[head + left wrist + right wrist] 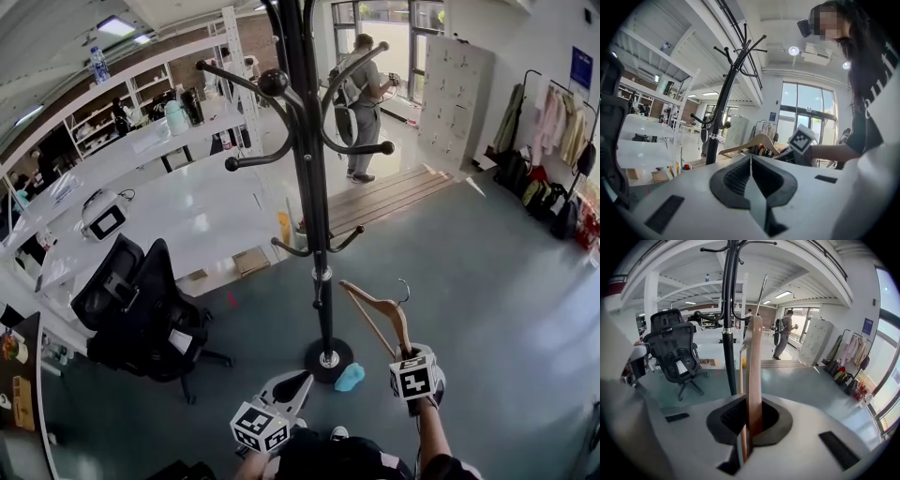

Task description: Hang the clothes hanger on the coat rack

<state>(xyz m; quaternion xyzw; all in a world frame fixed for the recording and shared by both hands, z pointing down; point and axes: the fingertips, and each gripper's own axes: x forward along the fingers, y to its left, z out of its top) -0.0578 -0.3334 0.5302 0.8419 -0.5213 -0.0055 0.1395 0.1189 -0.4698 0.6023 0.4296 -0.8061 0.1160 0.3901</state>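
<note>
The black coat rack (314, 187) stands in the middle of the head view, its curved hooks high up and its round base (328, 360) on the floor. My right gripper (405, 352) is shut on one arm of a wooden clothes hanger (377, 314), which sticks up just right of the pole with its metal hook (404, 292) free. In the right gripper view the hanger (753, 376) rises between the jaws, with the rack pole (729, 333) just left of it. My left gripper (304, 381) is shut and empty, low beside the base. The left gripper view shows the rack (717, 117) and hanger (751, 142) ahead.
A black office chair (141, 309) stands left of the rack beside white tables (187, 216). A small blue thing (350, 377) lies by the base. A person (361, 103) stands at the back near a wooden platform (394, 197). A garment rail (553, 131) lines the right wall.
</note>
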